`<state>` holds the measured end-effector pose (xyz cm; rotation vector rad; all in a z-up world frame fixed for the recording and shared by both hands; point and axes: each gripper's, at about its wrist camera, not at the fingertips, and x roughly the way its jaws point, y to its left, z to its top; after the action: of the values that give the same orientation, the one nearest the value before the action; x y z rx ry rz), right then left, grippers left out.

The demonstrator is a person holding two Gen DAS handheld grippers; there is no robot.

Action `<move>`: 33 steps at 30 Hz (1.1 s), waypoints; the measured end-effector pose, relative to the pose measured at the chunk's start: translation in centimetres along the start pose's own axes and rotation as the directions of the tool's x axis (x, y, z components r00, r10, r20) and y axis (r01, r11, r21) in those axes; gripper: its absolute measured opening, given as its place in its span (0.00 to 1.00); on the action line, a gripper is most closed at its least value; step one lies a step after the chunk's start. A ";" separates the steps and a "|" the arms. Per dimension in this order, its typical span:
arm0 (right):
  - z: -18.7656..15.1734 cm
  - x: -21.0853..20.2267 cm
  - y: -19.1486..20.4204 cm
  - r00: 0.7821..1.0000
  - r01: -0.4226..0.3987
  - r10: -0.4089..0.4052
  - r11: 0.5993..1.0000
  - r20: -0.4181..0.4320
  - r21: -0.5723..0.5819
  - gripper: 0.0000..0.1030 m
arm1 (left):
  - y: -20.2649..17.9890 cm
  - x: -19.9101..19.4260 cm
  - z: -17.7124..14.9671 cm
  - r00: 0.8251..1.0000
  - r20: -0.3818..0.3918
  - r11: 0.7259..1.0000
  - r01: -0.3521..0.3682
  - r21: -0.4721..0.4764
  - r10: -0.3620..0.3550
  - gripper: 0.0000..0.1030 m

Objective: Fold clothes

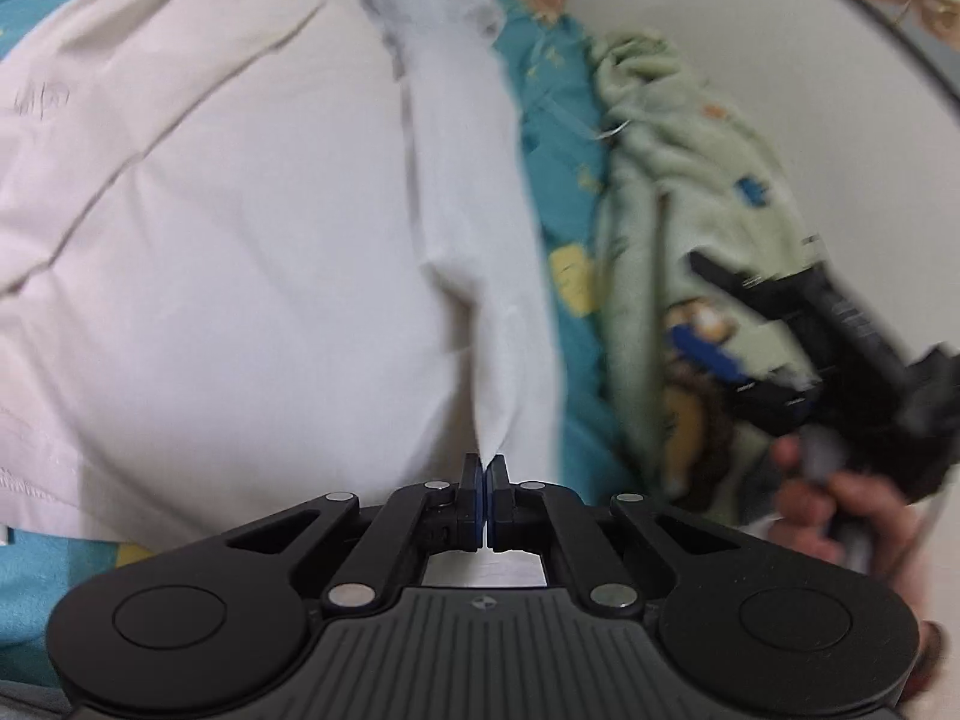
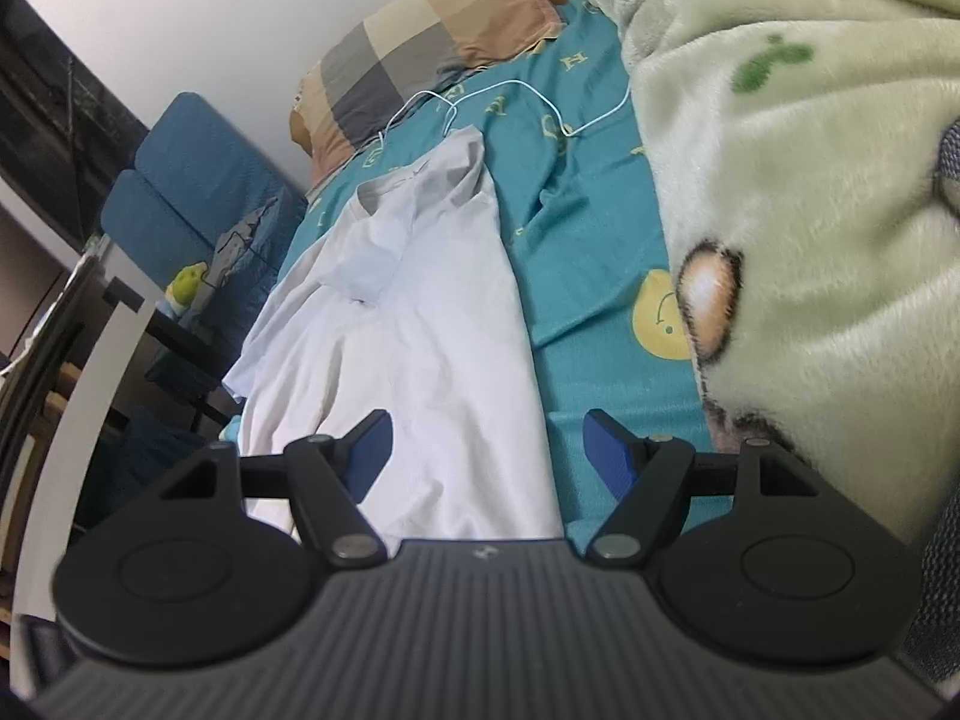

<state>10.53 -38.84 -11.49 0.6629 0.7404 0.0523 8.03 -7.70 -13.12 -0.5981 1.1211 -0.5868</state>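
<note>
The left gripper [image 1: 485,468] is clamped on a pinched fold of the white shirt [image 1: 240,240], which lies spread on the teal bedsheet [image 1: 561,138]. The right gripper [image 2: 487,450] hovers with its fingers wide apart over the shirt's near hem. A pale green blanket [image 2: 792,180] lies right of the shirt, a checked pillow [image 2: 420,42] at the far end

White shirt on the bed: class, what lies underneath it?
Under the white shirt lies the teal patterned bedsheet, showing along its edges. Anything beneath the shirt's middle is covered. The left gripper pinches one edge.
</note>
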 end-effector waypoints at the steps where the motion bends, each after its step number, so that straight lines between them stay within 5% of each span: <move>1: 0.0 0.0 0.0 1.000 0.000 0.000 1.000 0.001 0.002 0.70 | -0.2 -1.1 0.3 0.999 0.020 0.999 0.033 -0.007 -0.033 0.01; 3: 0.0 0.0 0.1 1.000 0.000 0.000 1.000 0.001 0.004 0.70 | 0.1 -3.1 0.8 0.997 0.062 0.999 0.037 -0.022 -0.036 0.01; 5: -0.1 0.2 0.3 1.000 0.002 -0.002 1.000 -0.005 -0.004 0.70 | 1.0 -4.0 1.0 0.997 0.070 0.999 -0.041 -0.029 0.043 0.01; 9: -0.3 0.7 0.9 1.000 0.007 -0.008 0.999 -0.021 -0.033 0.70 | 3.0 -2.0 0.6 0.972 -0.022 0.970 -0.236 -0.062 0.235 0.01; 14: -1.2 1.6 2.0 0.997 0.033 -0.040 0.993 -0.064 -0.112 0.70 | 2.1 -0.4 0.7 0.945 -0.048 0.946 -0.322 0.016 0.323 0.01; 17: -1.7 2.0 2.8 0.996 0.033 -0.046 0.987 -0.082 -0.154 0.70 | 1.9 -0.6 1.0 0.946 -0.039 0.947 -0.321 0.005 0.321 0.06; 21: -2.4 2.0 4.2 0.996 0.007 -0.025 0.980 -0.089 -0.200 0.70 | 1.5 -2.9 1.3 0.958 0.011 0.958 -0.288 0.004 0.288 0.39; 25: -3.1 1.7 5.3 0.995 -0.025 0.004 0.975 -0.095 -0.222 0.70 | 1.4 -6.5 3.0 0.964 0.086 0.967 -0.254 -0.005 0.253 0.51; 30: -3.3 1.8 6.1 0.995 -0.041 0.017 0.970 -0.098 -0.241 0.70 | 4.9 -11.0 9.8 0.927 0.255 0.960 -0.253 -0.122 0.276 0.60; 33: -3.4 2.4 6.2 0.994 -0.043 0.019 0.969 -0.104 -0.242 0.70 | 8.9 -12.4 14.6 0.900 0.340 0.950 -0.192 -0.247 0.271 0.64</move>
<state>11.26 -31.39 -11.18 0.4391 0.8059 0.2038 18.91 9.23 -6.76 -0.7095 0.8807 -0.1366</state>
